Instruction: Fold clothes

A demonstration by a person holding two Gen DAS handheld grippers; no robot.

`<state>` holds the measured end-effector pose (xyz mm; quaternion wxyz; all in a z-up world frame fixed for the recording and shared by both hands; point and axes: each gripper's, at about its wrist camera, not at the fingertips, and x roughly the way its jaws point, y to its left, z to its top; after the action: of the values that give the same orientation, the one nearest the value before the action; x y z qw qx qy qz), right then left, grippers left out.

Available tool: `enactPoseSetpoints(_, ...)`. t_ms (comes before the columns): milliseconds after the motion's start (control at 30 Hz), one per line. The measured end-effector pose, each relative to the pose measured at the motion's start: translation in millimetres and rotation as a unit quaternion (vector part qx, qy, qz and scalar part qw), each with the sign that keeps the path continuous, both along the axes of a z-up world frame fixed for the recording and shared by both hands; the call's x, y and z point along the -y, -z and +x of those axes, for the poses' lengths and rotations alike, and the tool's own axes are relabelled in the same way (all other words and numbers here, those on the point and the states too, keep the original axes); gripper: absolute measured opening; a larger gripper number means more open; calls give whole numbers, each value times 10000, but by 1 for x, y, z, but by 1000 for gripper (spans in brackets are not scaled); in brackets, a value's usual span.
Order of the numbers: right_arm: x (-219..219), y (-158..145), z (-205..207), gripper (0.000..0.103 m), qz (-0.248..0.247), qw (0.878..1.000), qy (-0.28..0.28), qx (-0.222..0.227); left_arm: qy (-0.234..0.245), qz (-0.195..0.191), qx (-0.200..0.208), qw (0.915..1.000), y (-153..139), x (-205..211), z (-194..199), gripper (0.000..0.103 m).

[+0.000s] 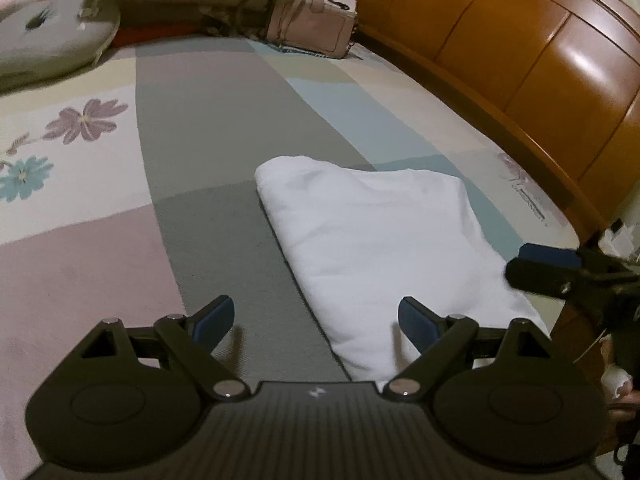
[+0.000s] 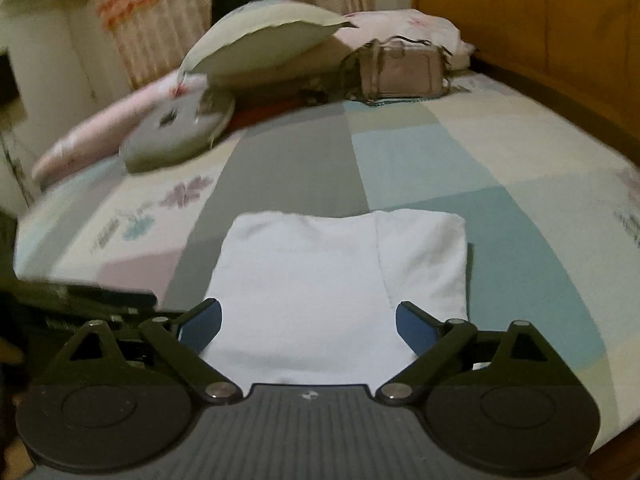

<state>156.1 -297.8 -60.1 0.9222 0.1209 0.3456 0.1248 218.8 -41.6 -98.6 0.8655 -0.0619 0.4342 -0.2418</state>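
Folded white garment (image 2: pixel 332 280) flat on patchwork bedspread (image 1: pixel 224 128), near edge hidden behind both wide-open empty grippers, left (image 1: pixel 316 320), right (image 2: pixel 308 320)

A wide bed fills the room, spread with a patchwork bedsheet (image 1: pixel 224 128) in blocks of grey, pale blue, cream and pink, with purple and teal flowers printed toward one side. Along the far edge runs a glossy wooden headboard (image 1: pixel 532 52), orange-brown and panelled, catching a bright glare from the room light. At the bed's end sit piled pillows (image 2: pixel 256 36), one grey-green, one pink with a floral print, and beside them a pale pink handbag (image 1: pixel 308 24) with straps, lying on the sheet close to the headboard. Behind the pillows hangs a cream curtain (image 2: pixel 152 12) with an orange pattern. The lighting is dim and yellowish.
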Motion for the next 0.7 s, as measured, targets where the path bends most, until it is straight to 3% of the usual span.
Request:
enactPoseSetpoints(233,56,11,11,103,880,9951,331,-294,-237,-566,-405,9973,4,-8,7,89)
enactPoseSetpoints(433,100,37,33,103,1558,9826,460,-898,-253,-1172,-1038,9873,17,-13,24,89)
enactPoseSetpoints(633,120,73,58,103,2508,9525,180,-1716,-174,-1553,-1578,9750,31,-8,39,89)
enactPoseSetpoints(700,120,76,63,103,2640,9485,-22,-1751,-153,-1637,-1608,9732,34,-5,44,89)
